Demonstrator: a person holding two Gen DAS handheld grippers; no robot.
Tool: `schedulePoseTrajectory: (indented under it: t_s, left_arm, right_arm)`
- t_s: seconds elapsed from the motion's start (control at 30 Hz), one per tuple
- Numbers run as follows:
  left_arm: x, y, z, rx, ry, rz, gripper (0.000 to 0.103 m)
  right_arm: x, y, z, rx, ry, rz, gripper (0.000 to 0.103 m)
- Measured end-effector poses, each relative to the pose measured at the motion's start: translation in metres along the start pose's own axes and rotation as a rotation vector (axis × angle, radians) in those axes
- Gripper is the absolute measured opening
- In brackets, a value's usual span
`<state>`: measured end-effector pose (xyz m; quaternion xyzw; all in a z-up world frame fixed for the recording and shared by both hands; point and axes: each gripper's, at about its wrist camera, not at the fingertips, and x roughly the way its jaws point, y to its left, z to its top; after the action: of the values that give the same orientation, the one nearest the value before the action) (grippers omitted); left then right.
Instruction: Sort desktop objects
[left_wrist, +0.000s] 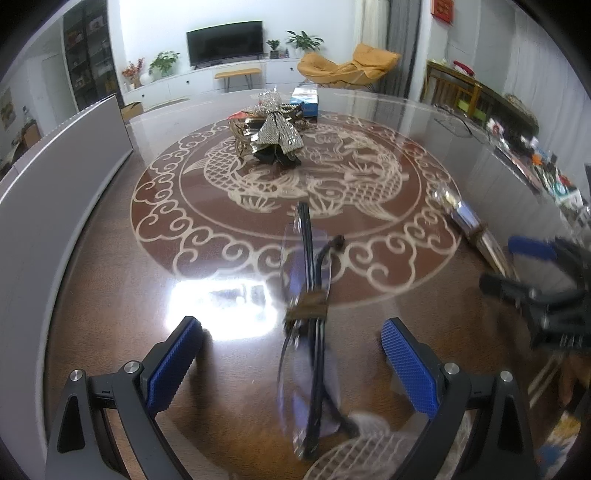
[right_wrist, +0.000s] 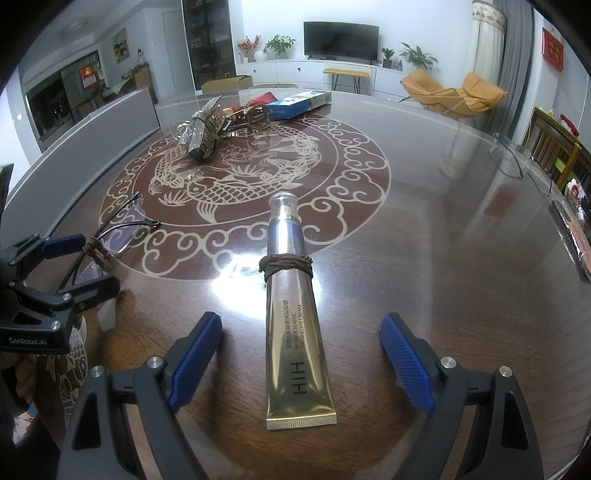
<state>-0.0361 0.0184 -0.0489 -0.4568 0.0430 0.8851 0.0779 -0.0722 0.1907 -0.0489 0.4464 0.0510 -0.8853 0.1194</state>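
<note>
Folded glasses with a brown cord tied round the middle lie on the round table, lengthwise between the blue pads of my left gripper, which is open and not touching them. A gold eye-cream tube, also wound with brown cord, lies between the pads of my right gripper; its jaws stand wide apart from the tube. In the right wrist view the glasses and the left gripper sit at the left edge. In the left wrist view the tube and right gripper are at the right.
Near the table's middle lies a heap: a glittery bow clip, a gold buckle piece, a red item and a blue box. A grey panel borders the table's left side. Clutter lines the right rim.
</note>
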Motion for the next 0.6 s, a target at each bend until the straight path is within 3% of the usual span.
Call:
schedulePoseTrajectory:
  t_s: [0.2,0.4,0.43,0.47,0.5,0.53,0.57,0.6]
  left_arm:
    - [-0.009,0.003,-0.014,0.039,0.01,-0.028,0.099]
    - [0.003,-0.002,0.007,0.077,0.048,-0.024,0.099]
    - [0.005,-0.002,0.01,0.066,0.057,-0.038,0.092]
    - [0.004,-0.001,0.012,0.056,0.045,-0.038,0.071]
    - [0.0,-0.002,0.013,0.065,0.023,-0.046,0.054]
    - [-0.001,-0.003,0.014,0.074,0.02,-0.049,0.018]
    - [-0.001,-0.004,0.014,0.077,0.026,-0.061,0.011]
    - [-0.001,-0.004,0.013,0.072,0.023,-0.074,0.011]
  right_arm:
    - [0.0,-0.001,0.0,-0.002,0.0,0.005,0.089]
    - [0.005,0.012,0.006,-0.089,0.043,0.03,0.09]
    - [0.006,0.016,0.01,-0.106,0.057,0.044,0.088]
    - [0.008,0.019,0.012,-0.117,0.067,0.048,0.084]
    - [0.009,0.021,0.016,-0.125,0.072,0.05,0.069]
    - [0.007,0.02,0.02,-0.12,0.077,0.04,0.042]
    - [0.006,0.016,0.023,-0.104,0.086,0.045,0.025]
    - [0.006,0.012,0.024,-0.086,0.094,0.059,0.027]
